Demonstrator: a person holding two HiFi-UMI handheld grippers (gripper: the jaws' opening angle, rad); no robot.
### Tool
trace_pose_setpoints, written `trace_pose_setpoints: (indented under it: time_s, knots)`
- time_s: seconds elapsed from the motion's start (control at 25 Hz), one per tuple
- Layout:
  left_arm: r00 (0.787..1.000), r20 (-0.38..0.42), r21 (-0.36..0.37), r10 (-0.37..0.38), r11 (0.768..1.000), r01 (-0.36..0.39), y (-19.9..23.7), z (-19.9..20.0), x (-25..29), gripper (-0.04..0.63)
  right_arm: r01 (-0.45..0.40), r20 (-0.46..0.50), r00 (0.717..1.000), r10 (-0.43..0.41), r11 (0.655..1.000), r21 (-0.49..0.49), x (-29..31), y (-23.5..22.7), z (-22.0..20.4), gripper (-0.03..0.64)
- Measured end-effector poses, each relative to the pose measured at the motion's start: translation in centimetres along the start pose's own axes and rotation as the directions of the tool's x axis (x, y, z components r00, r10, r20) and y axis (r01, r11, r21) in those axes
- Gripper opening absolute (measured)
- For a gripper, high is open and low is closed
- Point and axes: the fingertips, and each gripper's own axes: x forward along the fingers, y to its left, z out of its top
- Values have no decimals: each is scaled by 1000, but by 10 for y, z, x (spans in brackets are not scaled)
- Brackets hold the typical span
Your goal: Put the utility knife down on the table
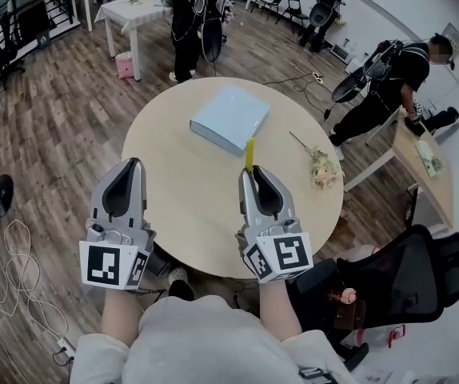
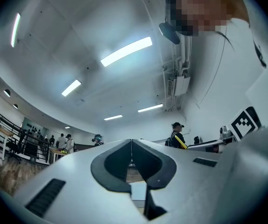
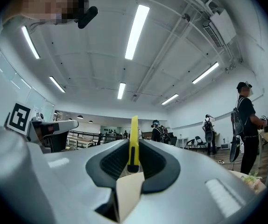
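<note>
A yellow utility knife (image 1: 249,154) sticks out forward from my right gripper (image 1: 253,171), which is shut on it over the round beige table (image 1: 173,206). In the right gripper view the yellow knife (image 3: 134,143) stands upright between the closed jaws of the right gripper (image 3: 133,149). My left gripper (image 1: 129,166) hovers above the table's left front part, shut and holding nothing. In the left gripper view the left gripper (image 2: 131,148) shows its jaws pressed together with nothing between them.
A light blue flat box (image 1: 230,118) lies on the far middle of the table. A small flower sprig (image 1: 319,166) rests near the right edge. A black office chair (image 1: 397,278) stands at the right front. People stand beyond the table; cables lie on the floor at left.
</note>
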Motion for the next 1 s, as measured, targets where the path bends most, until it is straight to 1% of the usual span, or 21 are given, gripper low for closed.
trace_pose_setpoints:
  time_s: [0.2, 0.52, 0.76, 1.0]
  knots:
    - [1000, 3, -10, -17, 1000, 17, 29, -11, 28, 9, 16, -6, 1000, -16, 1000, -7, 36, 0, -8, 74]
    - [999, 0, -24, -41, 999, 41, 59, -28, 57, 9, 44, -28, 999, -44, 999, 1, 74, -2, -26, 74]
    - [999, -17, -33, -44, 998, 44, 76, -44, 70, 9, 56, -90, 995, -54, 998, 24, 98, -5, -54, 74]
    - [998, -66, -62, -21, 998, 16, 98, -69, 76, 9, 58, -185, 982, -45, 996, 63, 120, -5, -94, 74]
